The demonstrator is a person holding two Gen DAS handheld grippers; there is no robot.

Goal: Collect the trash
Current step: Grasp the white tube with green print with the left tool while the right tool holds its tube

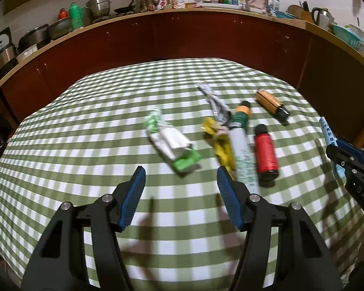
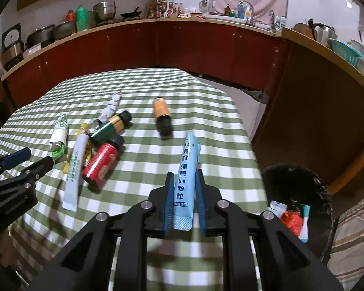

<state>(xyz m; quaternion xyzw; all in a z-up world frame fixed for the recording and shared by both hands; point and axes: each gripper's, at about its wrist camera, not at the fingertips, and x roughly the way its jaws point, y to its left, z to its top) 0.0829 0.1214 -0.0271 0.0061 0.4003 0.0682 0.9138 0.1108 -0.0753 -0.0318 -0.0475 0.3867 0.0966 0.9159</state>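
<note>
My right gripper [image 2: 185, 177] is shut on a light blue sachet [image 2: 185, 177] with Chinese print, held above the table's right part; it also shows at the right edge of the left wrist view [image 1: 328, 135]. My left gripper [image 1: 180, 177] is open and empty, just short of a green-and-white wrapper [image 1: 172, 143]. On the green checked tablecloth [image 1: 85, 126] lie a yellow wrapper [image 1: 220, 143], a long white sachet [image 1: 244, 155], a silver wrapper [image 1: 213, 101], a red bottle [image 1: 265, 151], a green bottle [image 1: 241, 115] and an orange bottle [image 1: 271, 105].
A black bin [image 2: 301, 194] with several pieces of trash inside stands on the floor right of the table. Dark red cabinets [image 2: 182, 46] with a cluttered counter run behind the table.
</note>
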